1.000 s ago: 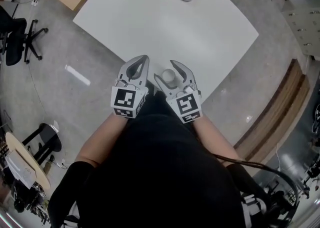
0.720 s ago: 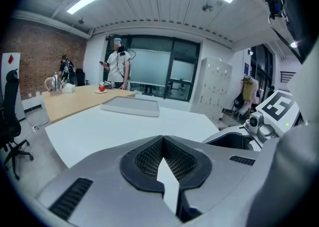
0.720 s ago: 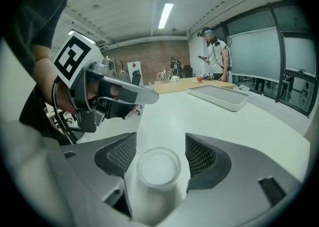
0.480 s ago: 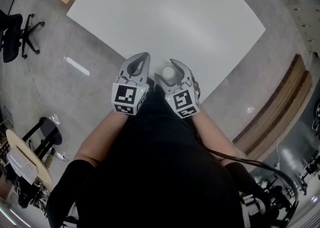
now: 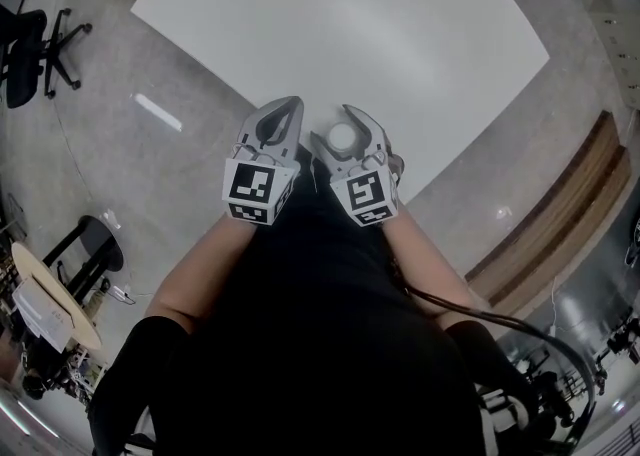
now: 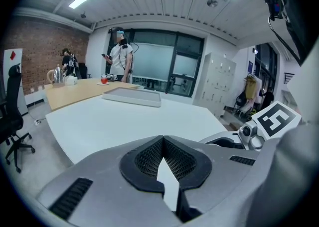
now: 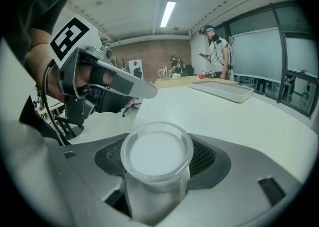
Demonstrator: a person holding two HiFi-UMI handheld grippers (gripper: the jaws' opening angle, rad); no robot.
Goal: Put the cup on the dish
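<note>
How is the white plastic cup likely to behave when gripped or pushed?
The cup looks like thin, cloudy plastic, so it is probably light and may flex if squeezed hard. Its wall seems smooth, so it could slip. Being round, it would likely roll if tipped onto its side.

An open-plan office or lab is showing: a white table [image 5: 340, 34] is filling the frame's upper centre, a swivel chair [image 5: 30, 44] is standing upper left, glass partitions [image 6: 154, 66] and lockers [image 6: 217, 84] are lining the background.
</note>
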